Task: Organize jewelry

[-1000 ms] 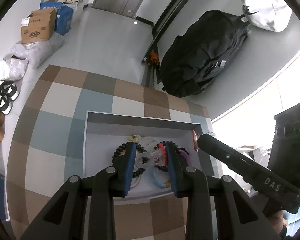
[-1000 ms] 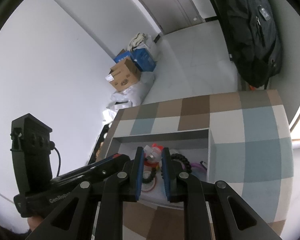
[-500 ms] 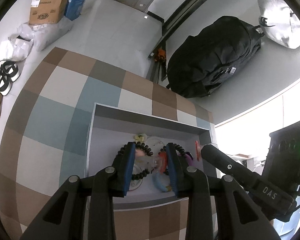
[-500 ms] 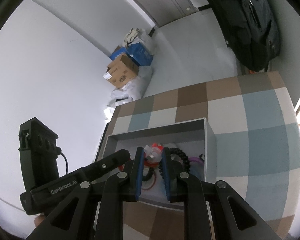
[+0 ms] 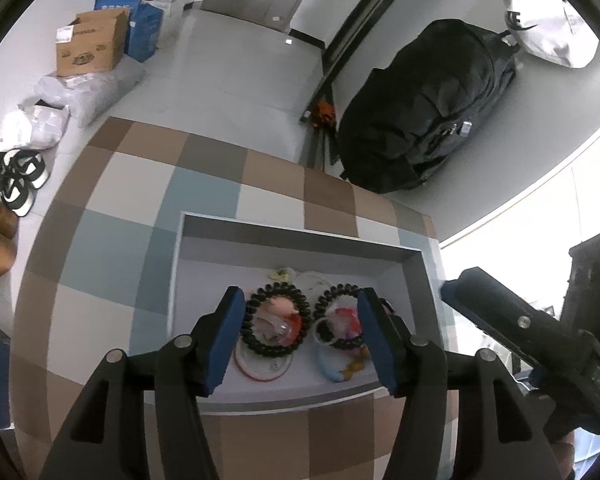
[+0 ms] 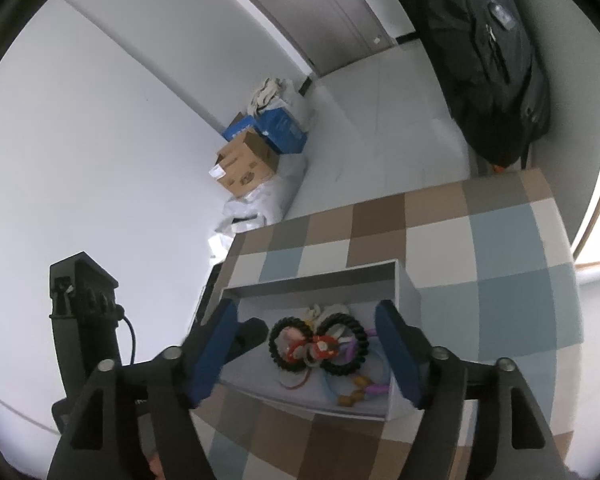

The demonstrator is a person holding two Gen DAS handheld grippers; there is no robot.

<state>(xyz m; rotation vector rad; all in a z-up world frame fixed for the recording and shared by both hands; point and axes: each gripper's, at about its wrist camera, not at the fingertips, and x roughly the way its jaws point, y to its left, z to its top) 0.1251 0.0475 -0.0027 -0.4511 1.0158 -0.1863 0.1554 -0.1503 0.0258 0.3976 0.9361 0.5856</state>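
A shallow grey tray (image 5: 300,236) sits on the checkered table and holds the jewelry. Two black beaded bracelets (image 5: 276,322) lie side by side in it, with red, pink, purple and light blue pieces around them. My left gripper (image 5: 302,332) is open and empty above the tray's near edge. In the right wrist view the same tray (image 6: 316,280) and bracelets (image 6: 318,346) show. My right gripper (image 6: 308,346) is open and empty above them. Each gripper shows at the edge of the other's view.
The checkered table (image 5: 112,240) ends at the far side and left. Beyond it on the floor are a black backpack (image 5: 424,108), a cardboard box (image 5: 88,46), a blue box (image 5: 144,34), white bags and sandals (image 5: 16,176).
Both grippers have opened wide and let go of what they held. A clear piece with red now lies among the bracelets. Both have drawn back a little from the tray.
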